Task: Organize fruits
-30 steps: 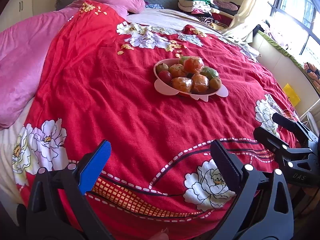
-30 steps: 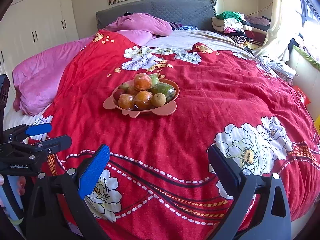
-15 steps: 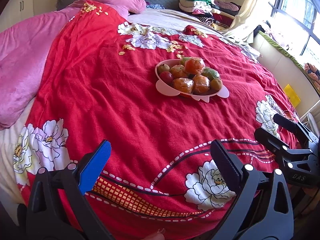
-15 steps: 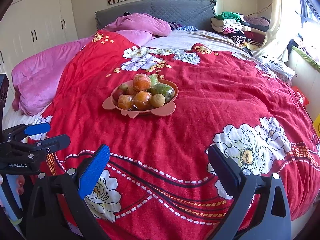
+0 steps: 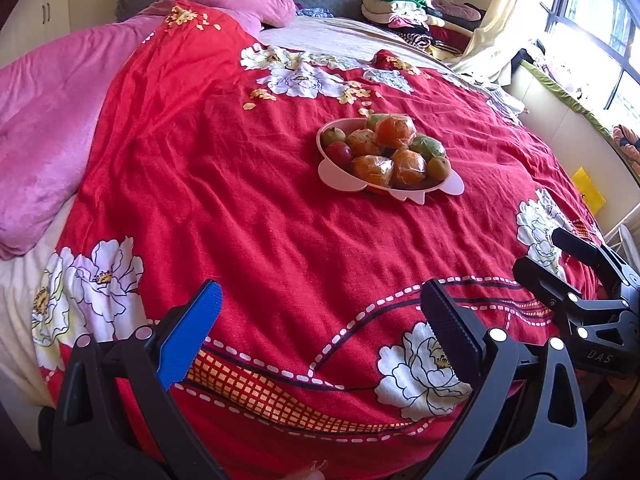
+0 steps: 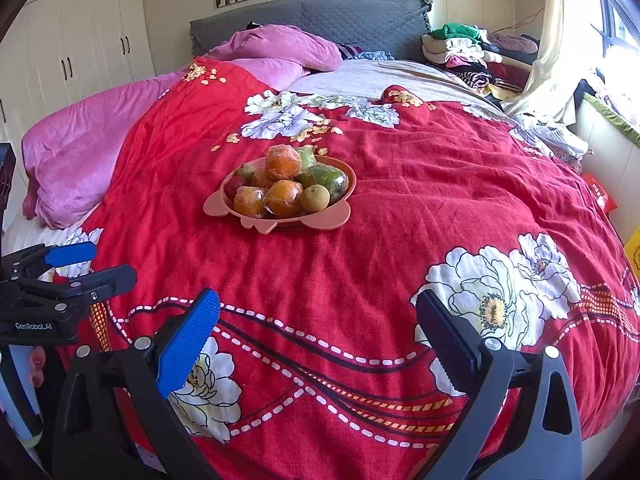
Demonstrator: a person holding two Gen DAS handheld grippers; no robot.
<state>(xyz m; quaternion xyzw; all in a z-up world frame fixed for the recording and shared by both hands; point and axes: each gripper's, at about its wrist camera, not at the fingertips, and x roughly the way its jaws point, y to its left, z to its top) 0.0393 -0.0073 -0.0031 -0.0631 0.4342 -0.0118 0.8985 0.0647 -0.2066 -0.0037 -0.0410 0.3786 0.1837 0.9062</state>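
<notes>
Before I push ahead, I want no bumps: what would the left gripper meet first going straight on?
Probably only the red bedspread; the left gripper is open, and the fruit plate lies farther on, slightly right.

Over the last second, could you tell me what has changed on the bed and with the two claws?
Very little: both cameras eased slightly toward the pink fruit plate, so it sits a touch lower in each view. Nothing was grasped or released. The left claw and right claw remain open and empty above the red bedspread, and the wrapped oranges and other fruit are piled as before.
</notes>
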